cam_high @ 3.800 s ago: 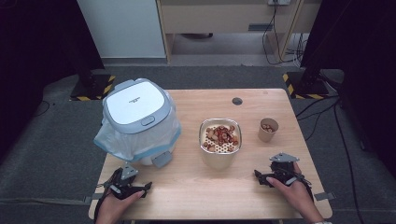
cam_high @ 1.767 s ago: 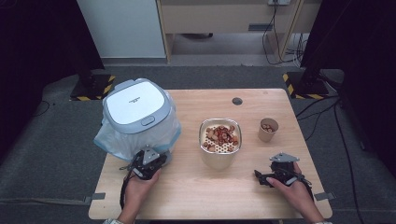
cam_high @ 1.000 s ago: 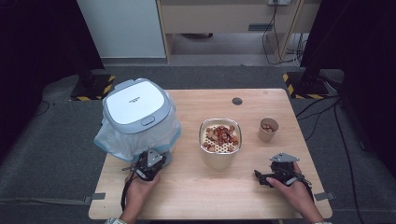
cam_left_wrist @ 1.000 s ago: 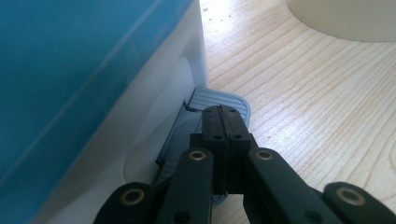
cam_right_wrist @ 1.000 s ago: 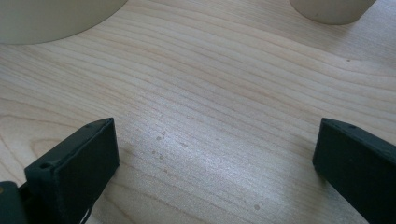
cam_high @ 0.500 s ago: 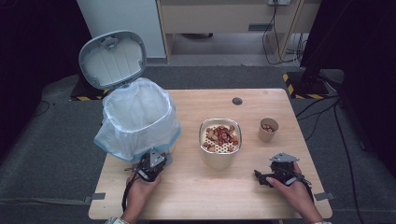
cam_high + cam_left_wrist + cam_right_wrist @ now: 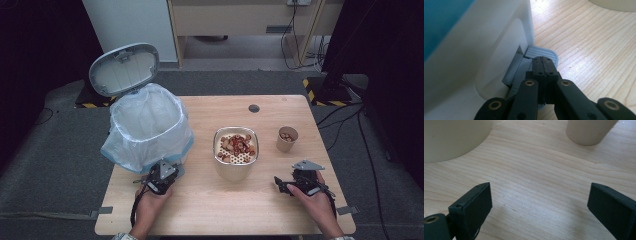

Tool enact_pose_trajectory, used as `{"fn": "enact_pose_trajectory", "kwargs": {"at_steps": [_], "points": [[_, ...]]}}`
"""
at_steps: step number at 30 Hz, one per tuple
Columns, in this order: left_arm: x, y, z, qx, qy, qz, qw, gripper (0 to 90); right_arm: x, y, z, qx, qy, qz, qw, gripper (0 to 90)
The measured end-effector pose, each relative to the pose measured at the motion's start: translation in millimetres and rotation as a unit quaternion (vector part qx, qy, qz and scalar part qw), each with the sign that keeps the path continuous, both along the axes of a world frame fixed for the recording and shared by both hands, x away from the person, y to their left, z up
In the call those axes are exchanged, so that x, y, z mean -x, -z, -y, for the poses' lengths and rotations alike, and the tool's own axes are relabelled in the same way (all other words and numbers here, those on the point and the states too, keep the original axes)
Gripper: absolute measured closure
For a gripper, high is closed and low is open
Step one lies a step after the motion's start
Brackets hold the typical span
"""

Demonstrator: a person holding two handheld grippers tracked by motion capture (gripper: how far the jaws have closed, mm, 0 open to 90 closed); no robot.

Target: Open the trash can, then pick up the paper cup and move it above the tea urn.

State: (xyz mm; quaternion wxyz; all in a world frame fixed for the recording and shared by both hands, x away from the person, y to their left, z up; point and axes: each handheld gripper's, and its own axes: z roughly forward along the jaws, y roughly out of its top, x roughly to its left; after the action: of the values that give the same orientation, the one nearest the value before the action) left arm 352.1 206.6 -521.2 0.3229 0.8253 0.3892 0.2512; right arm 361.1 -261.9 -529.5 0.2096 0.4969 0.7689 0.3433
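Bin [image 7: 149, 131] sits at the tabletop's [image 7: 260, 205] left, lined with a bag, lid [image 7: 124, 68] flipped up behind it. Left tongs [image 7: 161, 178] are closed on nothing, tips pressing the grey pedal [image 7: 541, 52] at the bin's base. To do this well: hold the pedal down steadily, tips centred on its ribbed face so they don't slip off the edge, and don't shove the bin sideways. Bowl [image 7: 235, 157] with peanuts and red scraps stands mid-table, near the bin; paper cup [image 7: 286, 139] just right of it. Right tongs [image 7: 291, 182] rest low at the front right, jaws wide with only bare wood between them, having just narrowed slightly. My read: right side takes the bowl next while the lid stays up.
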Motion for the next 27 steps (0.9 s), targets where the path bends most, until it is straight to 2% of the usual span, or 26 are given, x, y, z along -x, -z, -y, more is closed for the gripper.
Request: {"fn": "enact_pose_trajectory", "kwargs": {"at_steps": [15,19,22,27], "points": [[-0.1,0.1,-0.4,0.003,-0.001,-0.001,1.0,89.4,-0.5,-8.2,5.5,-0.007,0.042,0.02,0.9989,8.9],[0.1,0.1,-0.2,0.001,-0.001,0.0,1.0,89.4,-4.8,-15.3,7.0,-0.016,0.06,0.025,0.9978,8.3],[0.2,0.1,-0.1,0.0,0.0,0.0,1.0,89.4,-6.8,-19.3,7.9,-0.01,0.061,0.032,0.9976,8.3],[0.2,-0.2,0.3,-0.002,0.0,0.0,1.0,89.4,-16.0,-28.7,8.4,-0.013,0.066,0.034,0.9971,8.3]]}}
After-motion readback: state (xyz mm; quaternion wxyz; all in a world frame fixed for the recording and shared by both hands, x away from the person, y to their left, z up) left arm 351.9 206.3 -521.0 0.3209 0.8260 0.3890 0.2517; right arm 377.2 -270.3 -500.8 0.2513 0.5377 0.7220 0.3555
